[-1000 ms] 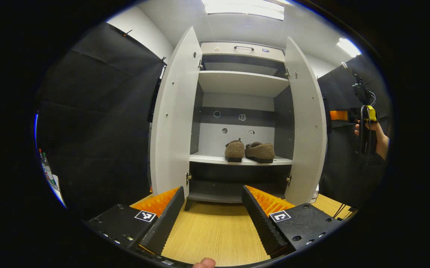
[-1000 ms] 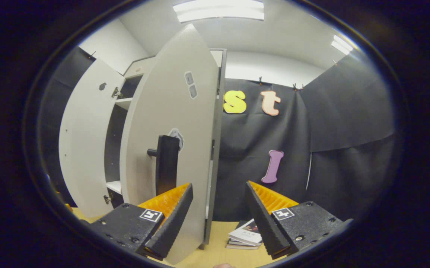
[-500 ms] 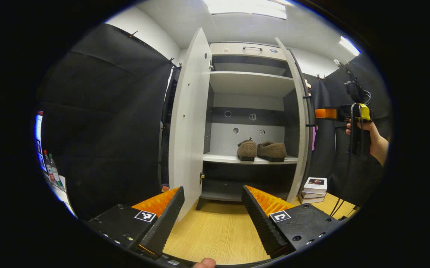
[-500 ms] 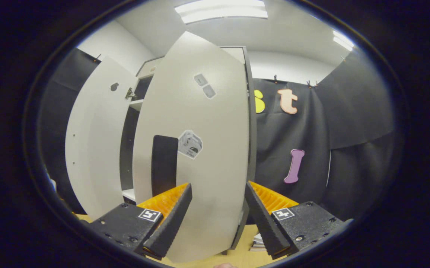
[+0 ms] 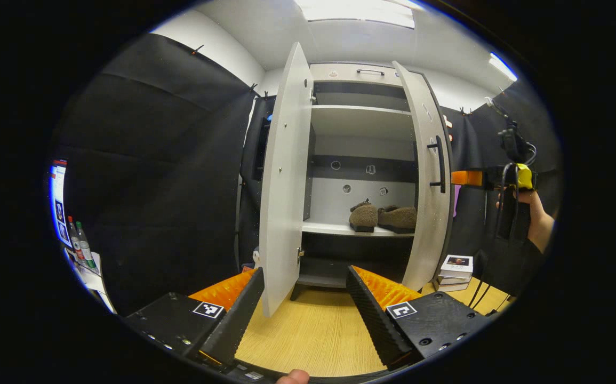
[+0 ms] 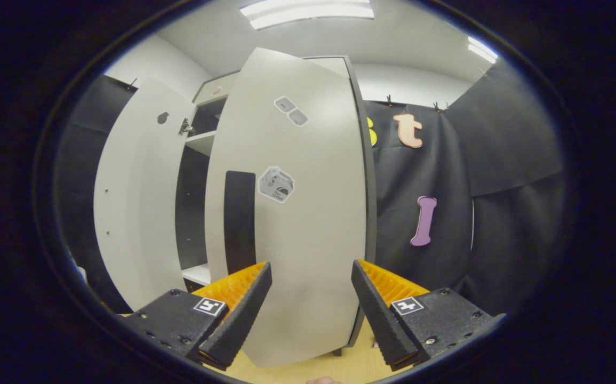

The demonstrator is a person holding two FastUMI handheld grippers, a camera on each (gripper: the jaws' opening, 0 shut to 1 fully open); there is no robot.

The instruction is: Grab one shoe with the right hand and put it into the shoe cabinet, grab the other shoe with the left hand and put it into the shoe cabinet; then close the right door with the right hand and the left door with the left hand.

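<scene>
In the left gripper view the cabinet (image 5: 361, 96) stands at 12 o'clock, a tall box of smooth pale-grey board with dark inner side walls and flat shelves. Two shoes (image 5: 383, 217), low, rounded and covered in fuzzy brown fleece with dark soles, sit side by side and touching on the middle shelf, just right of the picture's centre. The left door (image 5: 284, 181), a flat matte panel, stands wide open with its edge toward the camera. The right door (image 5: 429, 181) is swung partway shut, hiding the right shoe's end; a slim dark bar handle (image 5: 439, 162) runs upright on its outer face. The left gripper (image 5: 303, 298) hangs at 6 o'clock over the light wood-grain floor (image 5: 308, 336), its ridged fingers spread apart with nothing between them, well short of the left door. At 3 o'clock a hand (image 5: 532, 213) holds the right gripper (image 5: 468, 177) just beside the right door's outer face; whether it touches cannot be told. A stack of books (image 5: 454, 266) lies at 4 o'clock.

In the right gripper view, the right gripper (image 6: 310, 309) is spread wide at 6 o'clock, holding nothing, with the smooth face of the right door (image 6: 308, 213) close ahead and a sticker (image 6: 276, 184) beside the handle (image 6: 239, 218).
</scene>
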